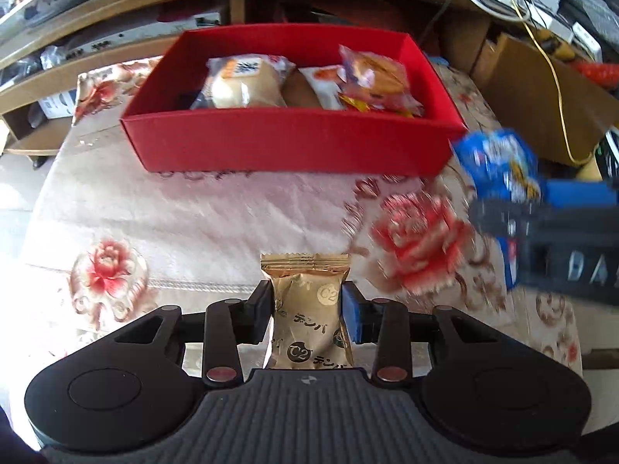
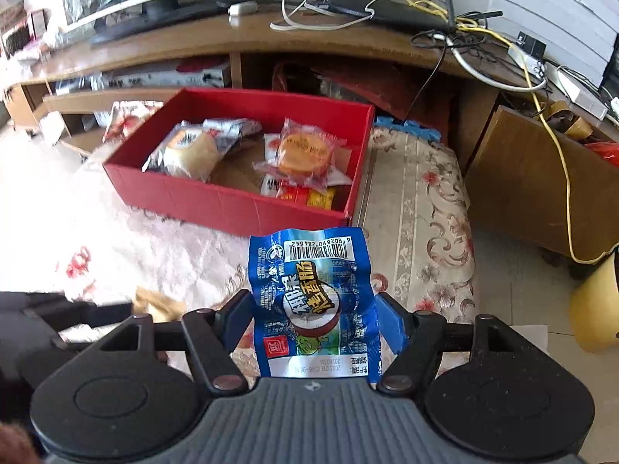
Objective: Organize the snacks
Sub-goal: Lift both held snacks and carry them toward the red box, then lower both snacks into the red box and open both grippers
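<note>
Red cardboard box (image 1: 294, 147) sits in the upper middle of the left wrist view, on a floral tablecloth (image 1: 174, 224), and it already holds several wrapped snacks. A pale bun in clear wrap (image 1: 243, 85) lies at its left, a round orange pastry in a pink-edged wrapper (image 1: 377, 77) at its right, and a yellow and red packet (image 2: 307, 195) is tucked under the pastry near the front wall. So part of the sorting looks done.

Two snacks are not yet in the box, one in each gripper. The left gripper (image 1: 305, 309) is clamped on a gold packet (image 1: 309, 313) printed with "C2", held upright at the lower centre of its frame, well short of the box. The right gripper (image 2: 313, 317) is closed on a blue sausage packet (image 2: 313, 301), barcode end pointing up toward the box's near right corner. In the left wrist view that same blue packet appears blurred at the right edge, just beside the box's right end.

No other loose snack shows on the cloth in either view, though the fisheye edges hide some of it. By that reckoning these two packets may be the last, and each needs carrying over the front wall and releasing inside.
</note>
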The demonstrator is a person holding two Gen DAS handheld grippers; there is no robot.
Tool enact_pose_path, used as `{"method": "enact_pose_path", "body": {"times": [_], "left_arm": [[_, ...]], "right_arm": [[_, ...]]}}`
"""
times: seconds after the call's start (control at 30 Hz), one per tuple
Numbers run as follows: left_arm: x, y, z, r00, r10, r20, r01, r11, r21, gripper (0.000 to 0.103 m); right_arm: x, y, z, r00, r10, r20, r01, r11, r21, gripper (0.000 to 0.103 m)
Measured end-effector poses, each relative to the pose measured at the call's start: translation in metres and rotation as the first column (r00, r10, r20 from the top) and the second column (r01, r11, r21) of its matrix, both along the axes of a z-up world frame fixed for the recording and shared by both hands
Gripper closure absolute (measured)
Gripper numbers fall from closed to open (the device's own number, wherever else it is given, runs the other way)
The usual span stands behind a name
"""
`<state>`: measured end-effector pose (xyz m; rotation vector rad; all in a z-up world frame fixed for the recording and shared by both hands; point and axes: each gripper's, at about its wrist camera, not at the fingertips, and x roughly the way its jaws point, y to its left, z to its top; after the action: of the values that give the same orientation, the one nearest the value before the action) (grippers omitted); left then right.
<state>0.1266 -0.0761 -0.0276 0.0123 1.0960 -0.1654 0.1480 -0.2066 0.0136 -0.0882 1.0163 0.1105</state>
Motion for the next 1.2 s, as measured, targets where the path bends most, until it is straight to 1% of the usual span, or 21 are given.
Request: {"method": "enact_pose_path", "body": {"times": [0.2,0.4,0.57,0.77,0.87,1.2], "left_arm": [[0.009,0.014,0.0,1.0,0.012,0.004,-0.012,1.0,-0.02,0.057],[0.018,0.021,0.014,0.998,0.0,0.063,0.0,1.0,0.001,0.057],[0.03,0.023,0.021,0.997,-0.015,0.079,0.015,1.0,-0.001,0.057],[0.043,0.022,0.018,0.998,-0.023,0.064,0.022,0.999,0.023,0.057],[0.049,0.021,0.018,0.998,-0.022,0.055,0.021,1.0,0.018,0.057],[0.077,0.015,0.035,0.997,-0.027,0.079,0.024,0.999,0.03,0.057]], "right_arm": [[-0.004,0.011,-0.006,1.0,0.016,-0.021,-0.017,0.998,-0.054,0.037],[0.005,0.025,-0.003,0.999,0.016,-0.028,-0.019,0.996,-0.087,0.037],[0.016,0.04,0.002,0.999,0.025,-0.027,-0.028,0.993,-0.111,0.037],[0.03,0.046,-0.001,0.999,0.014,-0.047,-0.02,0.991,-0.133,0.037],[0.04,0.047,0.001,0.999,0.006,-0.047,-0.013,0.989,-0.144,0.038],[0.068,0.043,0.016,1.0,0.002,-0.014,-0.004,0.989,-0.148,0.037]]}}
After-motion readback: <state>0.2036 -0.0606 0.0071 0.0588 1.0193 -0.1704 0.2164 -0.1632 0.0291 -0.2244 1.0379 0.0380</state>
